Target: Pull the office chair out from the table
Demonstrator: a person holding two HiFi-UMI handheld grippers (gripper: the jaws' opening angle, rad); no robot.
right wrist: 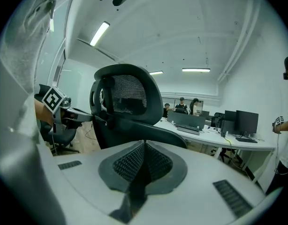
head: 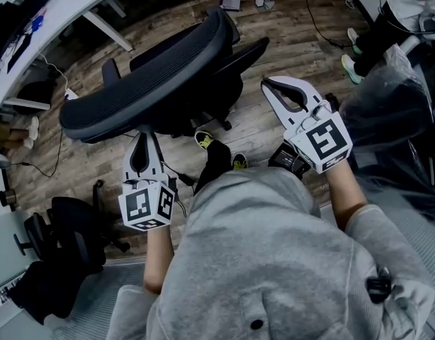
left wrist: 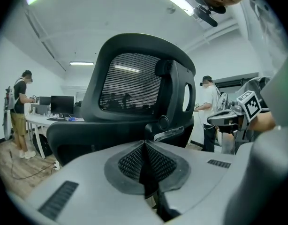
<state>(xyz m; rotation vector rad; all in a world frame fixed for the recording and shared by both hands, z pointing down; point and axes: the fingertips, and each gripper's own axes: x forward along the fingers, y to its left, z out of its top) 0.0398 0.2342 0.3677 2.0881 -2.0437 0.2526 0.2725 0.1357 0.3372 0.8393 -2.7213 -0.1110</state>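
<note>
The black office chair (head: 157, 83) with a mesh back stands on the wooden floor, off the white table (head: 61, 9) at the upper left. My left gripper (head: 142, 139) is shut and empty, its tip just below the backrest's near edge. My right gripper (head: 270, 87) is shut on nothing, to the right of the chair's seat. In the left gripper view the closed jaws (left wrist: 144, 146) face the chair (left wrist: 134, 93) from a short way off, with the right gripper (left wrist: 231, 116) beyond it. In the right gripper view the closed jaws (right wrist: 143, 146) point past the chair (right wrist: 127, 100), with the left gripper (right wrist: 64, 111) beside it.
A second black chair (head: 69, 239) stands at the lower left. A plastic-wrapped bulk (head: 387, 112) fills the right side. A person's legs (head: 359, 48) are at the upper right. Cables (head: 51, 147) trail on the floor. Desks with monitors (right wrist: 214, 130) and people lie behind.
</note>
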